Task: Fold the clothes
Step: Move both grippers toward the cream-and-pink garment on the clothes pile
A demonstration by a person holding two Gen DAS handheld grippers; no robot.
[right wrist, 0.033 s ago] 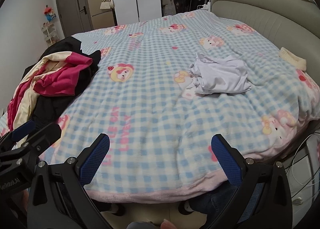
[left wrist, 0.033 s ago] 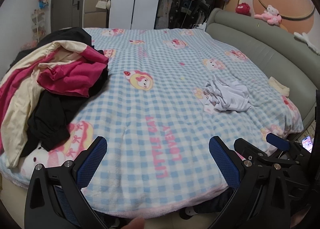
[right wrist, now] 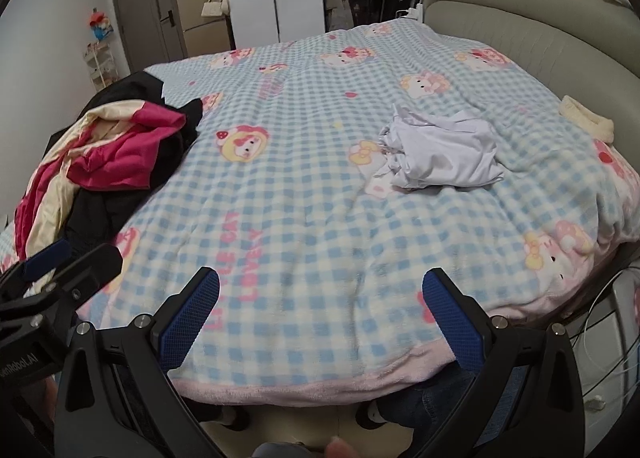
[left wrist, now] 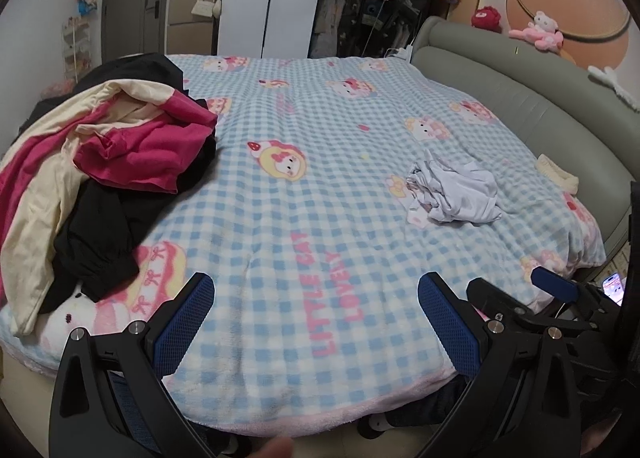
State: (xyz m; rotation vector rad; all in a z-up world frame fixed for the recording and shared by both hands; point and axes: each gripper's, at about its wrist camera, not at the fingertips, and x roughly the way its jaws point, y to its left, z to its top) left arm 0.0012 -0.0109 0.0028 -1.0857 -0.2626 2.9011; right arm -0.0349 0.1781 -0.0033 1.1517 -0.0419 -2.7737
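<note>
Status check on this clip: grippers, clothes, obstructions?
Left gripper and right gripper open, empty. Clothes pile and white garment untouched. Nothing in the way.

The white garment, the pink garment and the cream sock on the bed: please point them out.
White garment point(right wrist: 444, 156), right wrist view, on the middle of its crumpled cloth.
Pink garment point(left wrist: 148, 154), left wrist view, on its top fold in the pile.
Cream sock point(right wrist: 586, 120), right wrist view, on its middle, near the headboard.

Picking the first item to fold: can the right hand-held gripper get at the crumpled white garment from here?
Probably yes. The right hand-held gripper is open and empty, and only bare checked blanket lies between it and the white garment, which sits alone. It would have to move forward over the bed edge.
</note>
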